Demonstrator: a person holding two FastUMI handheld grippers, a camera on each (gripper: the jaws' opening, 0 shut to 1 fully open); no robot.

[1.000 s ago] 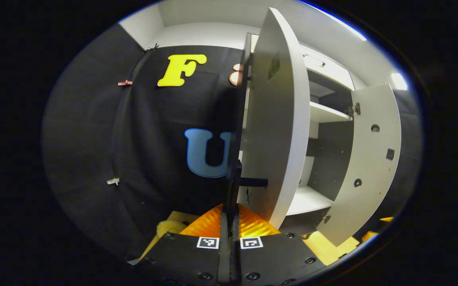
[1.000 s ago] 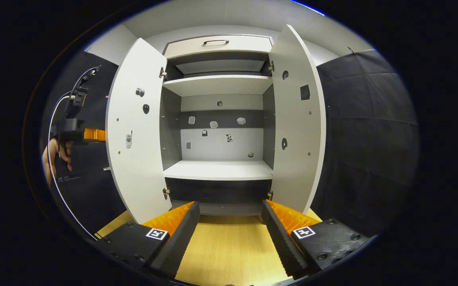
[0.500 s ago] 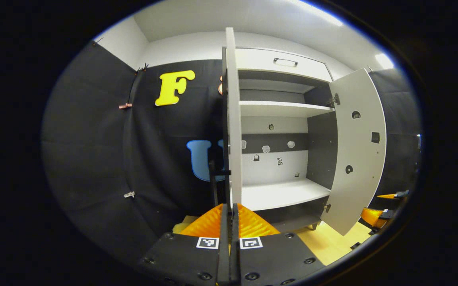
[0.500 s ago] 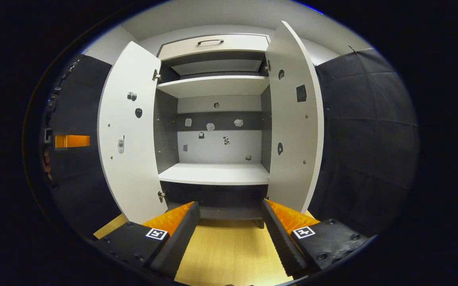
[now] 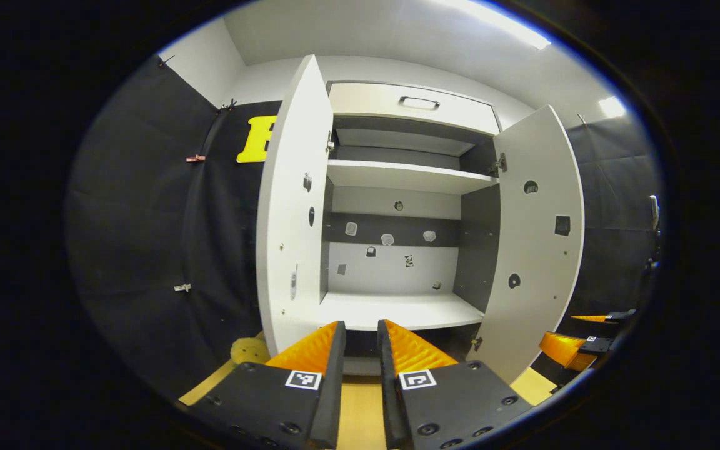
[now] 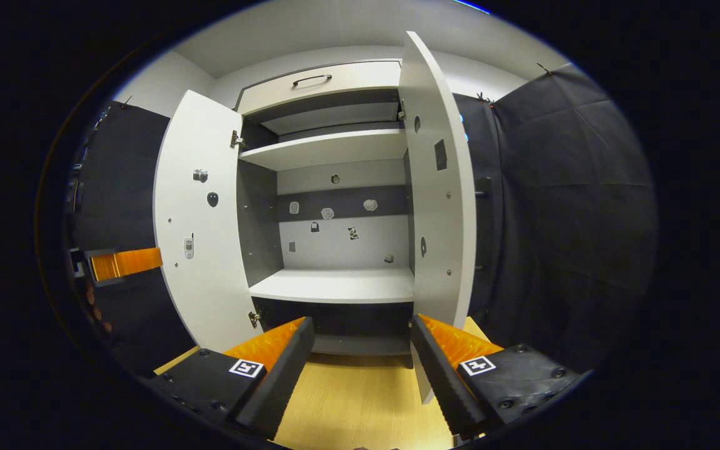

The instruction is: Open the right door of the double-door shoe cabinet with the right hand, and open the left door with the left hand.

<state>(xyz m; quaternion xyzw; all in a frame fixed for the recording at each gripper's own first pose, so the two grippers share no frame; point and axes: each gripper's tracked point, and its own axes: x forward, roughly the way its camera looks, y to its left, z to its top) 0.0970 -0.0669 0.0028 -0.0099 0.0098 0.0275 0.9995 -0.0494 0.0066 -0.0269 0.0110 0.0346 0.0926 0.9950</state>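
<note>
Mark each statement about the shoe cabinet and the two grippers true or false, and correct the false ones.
1. Both cabinet doors stand open. True: the left door and the right door are swung out.
2. The right gripper is clamped on a door. False: its fingers are spread apart, holding nothing.
3. Shoes fill the lower shelf. False: it is bare.
4. The drawer at the top is shut. True.
5. The left gripper holds the left door. False: its fingers are slightly apart, touching nothing.

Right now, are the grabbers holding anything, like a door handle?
No, nothing. The left gripper and right gripper are both open, off the left door and right door.
</note>
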